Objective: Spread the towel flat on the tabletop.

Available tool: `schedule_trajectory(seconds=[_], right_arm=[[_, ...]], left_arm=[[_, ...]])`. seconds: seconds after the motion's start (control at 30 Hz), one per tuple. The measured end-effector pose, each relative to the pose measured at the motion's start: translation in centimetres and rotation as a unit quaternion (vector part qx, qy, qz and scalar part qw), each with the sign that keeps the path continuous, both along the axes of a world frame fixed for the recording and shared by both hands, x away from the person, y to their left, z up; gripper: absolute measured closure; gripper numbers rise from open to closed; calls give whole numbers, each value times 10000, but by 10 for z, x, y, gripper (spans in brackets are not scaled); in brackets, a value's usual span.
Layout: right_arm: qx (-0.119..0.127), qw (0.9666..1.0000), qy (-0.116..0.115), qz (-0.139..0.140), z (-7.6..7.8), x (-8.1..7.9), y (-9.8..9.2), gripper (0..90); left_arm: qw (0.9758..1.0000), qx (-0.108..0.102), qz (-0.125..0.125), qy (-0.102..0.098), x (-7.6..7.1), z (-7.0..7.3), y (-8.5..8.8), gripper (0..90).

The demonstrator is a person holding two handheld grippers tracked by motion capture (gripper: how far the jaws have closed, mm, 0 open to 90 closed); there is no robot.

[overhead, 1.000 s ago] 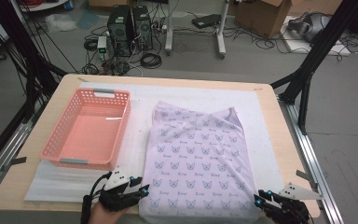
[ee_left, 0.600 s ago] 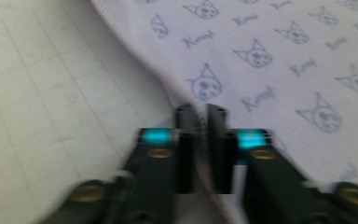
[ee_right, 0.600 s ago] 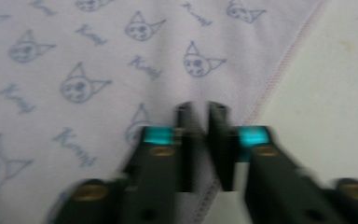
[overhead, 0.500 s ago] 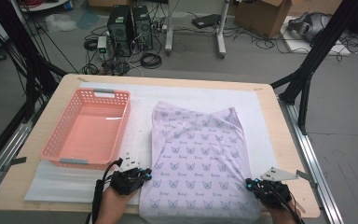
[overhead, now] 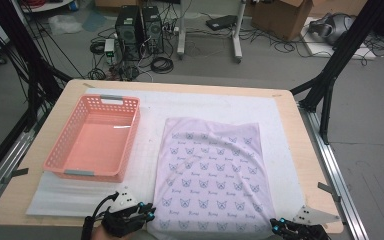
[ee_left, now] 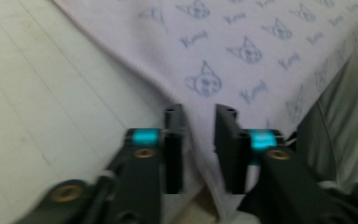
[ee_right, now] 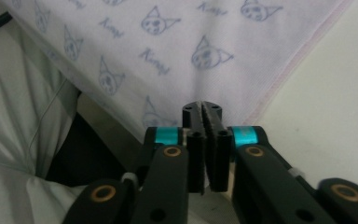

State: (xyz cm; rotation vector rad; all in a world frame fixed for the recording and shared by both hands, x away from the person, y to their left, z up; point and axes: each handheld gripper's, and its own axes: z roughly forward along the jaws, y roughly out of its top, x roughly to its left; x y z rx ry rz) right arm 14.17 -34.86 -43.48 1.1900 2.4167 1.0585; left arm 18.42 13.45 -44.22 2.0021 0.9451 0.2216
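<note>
A lilac cloth point(overhead: 210, 175) printed with blue cat faces lies flat on the white mat. My left gripper point(overhead: 147, 210) is at its near left corner. In the left gripper view the jaws point(ee_left: 199, 116) have just been opening and stand apart, with the cloth's point(ee_left: 242, 46) edge running loosely between them, not pressed. My right gripper point(overhead: 277, 229) is at the near right corner. Its jaws point(ee_right: 202, 109) have just been opening slightly, though the tips still pinch the puckered hem of the cloth point(ee_right: 177, 37).
A pink plastic basket point(overhead: 130, 140) stands to the left of the cloth, nothing in it. A white foam mat point(overhead: 205, 105) covers most of the wooden table point(overhead: 300, 145). Black frame poles rise at both sides, and cables and boxes lie on the floor beyond.
Both grippers moved forward onto the cloth's near corners, then drew back toward the table's near edge. The cloth slid slightly with them.
</note>
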Motion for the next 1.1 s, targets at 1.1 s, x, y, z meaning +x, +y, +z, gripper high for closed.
schedule_trajectory(seconds=[1.1], right_arm=[[149, 9986, -230, -458, 4, 45, 7, 630]], left_arm=[[9991, -156, 266, -299, 27, -1, -16, 541]])
